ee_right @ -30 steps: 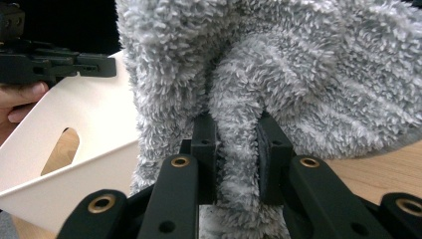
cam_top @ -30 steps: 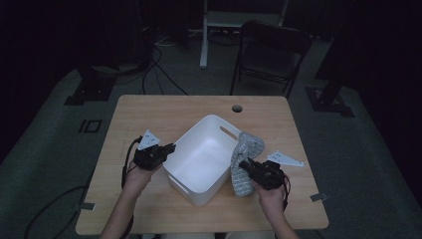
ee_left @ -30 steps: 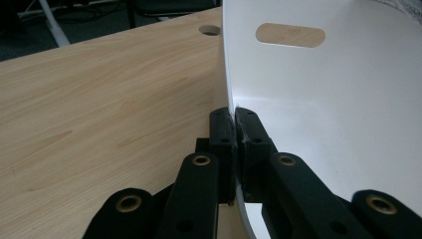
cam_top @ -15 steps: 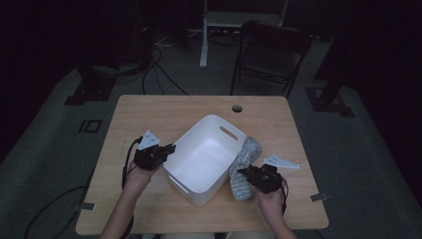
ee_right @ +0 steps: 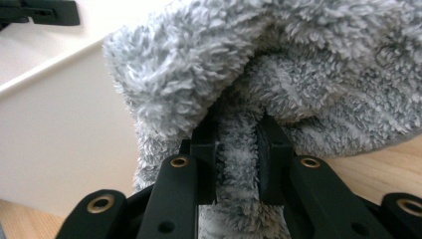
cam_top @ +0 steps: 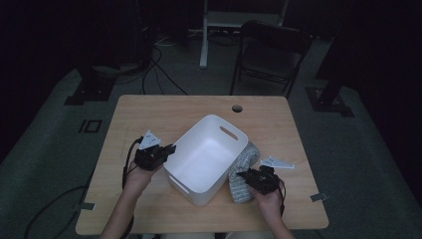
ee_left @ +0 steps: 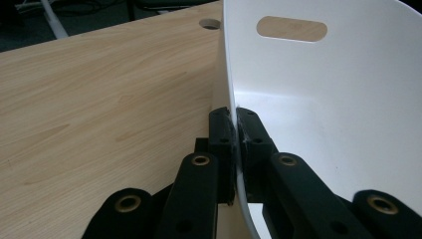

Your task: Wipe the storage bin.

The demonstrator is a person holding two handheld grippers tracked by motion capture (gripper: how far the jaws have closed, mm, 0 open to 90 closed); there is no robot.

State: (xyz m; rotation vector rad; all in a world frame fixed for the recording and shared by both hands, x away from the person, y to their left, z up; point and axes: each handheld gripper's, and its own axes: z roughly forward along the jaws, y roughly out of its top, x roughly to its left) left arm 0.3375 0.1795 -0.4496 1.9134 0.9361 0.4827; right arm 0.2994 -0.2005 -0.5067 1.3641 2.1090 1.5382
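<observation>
Compared with a second ago, the grey fluffy towel (cam_top: 242, 175) has dropped: it was held up with its far end draped near the rim of the white bin (cam_top: 206, 158), and now it lies low on the tabletop (cam_top: 149, 112) along the bin's right wall. The right tool (cam_top: 247, 176) has moved down and nearer with it; the left tool (cam_top: 168, 149) and the bin have kept their places.

Nearest, the person's right hand (cam_top: 268, 191) comes in from the near edge, forearm pointing away and slightly left, its tool aimed left toward the bin. In the right gripper view the right tool (ee_right: 235, 144) has its jaws nearly closed on a fold of the towel (ee_right: 298, 74), pile bulging above and around them, the bin's outer wall (ee_right: 54, 129) just to the left.

The towel's long axis runs from near left to far right, following the bin's right side, touching it.

The left hand (cam_top: 140, 172) reaches in from the near left, forearm angled away and right. In the left gripper view the left tool (ee_left: 235, 134) is clamped tight on the bin's thin rim (ee_left: 348, 89), one jaw outside, one inside.

The bin sits at mid-tabletop, turned diagonally, long axis near left to far right, its handle slot (cam_top: 229, 133) on the far right wall.
</observation>
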